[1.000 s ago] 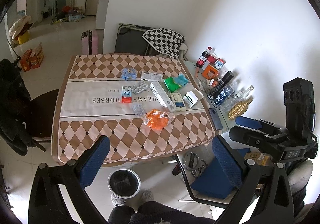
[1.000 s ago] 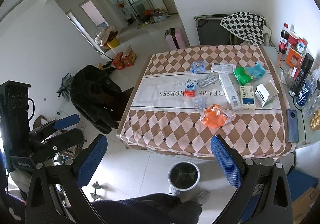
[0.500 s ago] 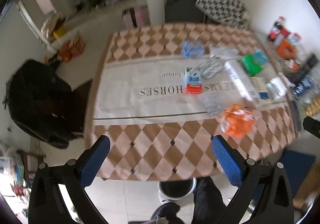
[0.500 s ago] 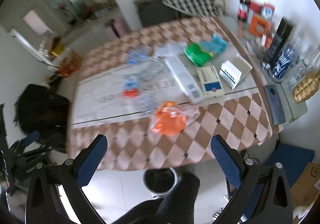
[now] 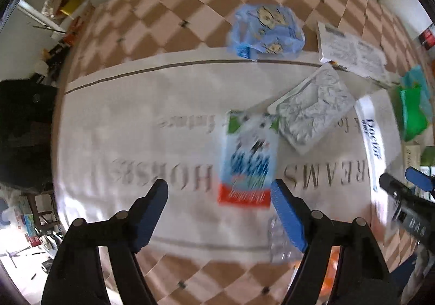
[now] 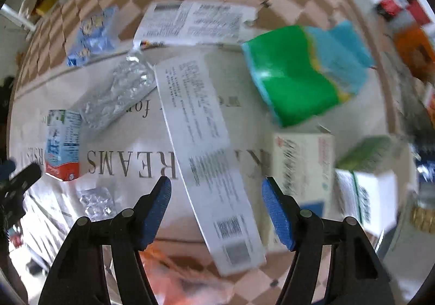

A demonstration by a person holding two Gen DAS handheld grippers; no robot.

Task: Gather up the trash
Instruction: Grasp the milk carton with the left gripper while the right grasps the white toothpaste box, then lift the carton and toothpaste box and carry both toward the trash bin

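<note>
Trash litters the patterned surface (image 5: 168, 33) under both tongs. Left tongs (image 5: 218, 189) point down, jaws apart and just closing inward, pads gripping nothing; a blue-and-red small carton (image 5: 246, 166) lies beyond their right finger. Right tongs (image 6: 216, 186) also stand released, jaws just narrowing, straddling a long white box (image 6: 206, 147) without pressing it. Farther out lie a crumpled foil blister pack (image 5: 312, 112), a blue wrapper (image 5: 267, 30), a printed leaflet (image 6: 195, 23) and a green-and-blue packet (image 6: 301, 71).
</note>
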